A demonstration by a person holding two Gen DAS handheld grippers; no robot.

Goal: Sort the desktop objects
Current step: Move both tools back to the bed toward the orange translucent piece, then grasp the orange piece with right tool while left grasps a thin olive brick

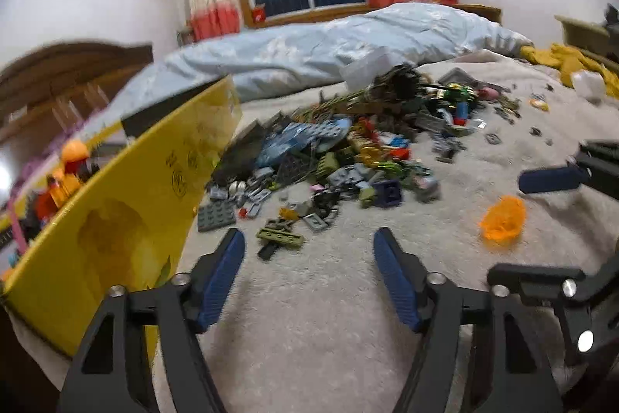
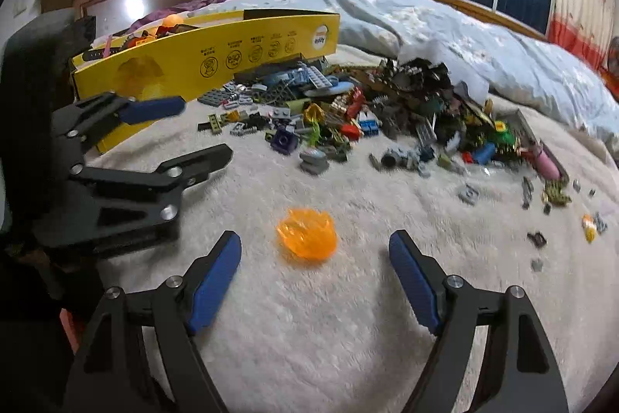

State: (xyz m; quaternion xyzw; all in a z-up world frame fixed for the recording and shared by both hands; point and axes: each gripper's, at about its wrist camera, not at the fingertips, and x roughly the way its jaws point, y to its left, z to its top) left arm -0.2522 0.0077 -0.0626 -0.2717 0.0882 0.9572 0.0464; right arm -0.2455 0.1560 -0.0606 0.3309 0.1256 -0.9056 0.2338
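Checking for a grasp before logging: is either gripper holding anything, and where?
Nothing is held. The left gripper and right gripper are both open; the orange piece lies free on the blanket.

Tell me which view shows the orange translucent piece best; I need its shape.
The right wrist view: the orange translucent piece lies alone on the blanket, central and near, just ahead of the open right hand-held gripper. The left wrist view shows it smaller and blurred, toward the right edge.
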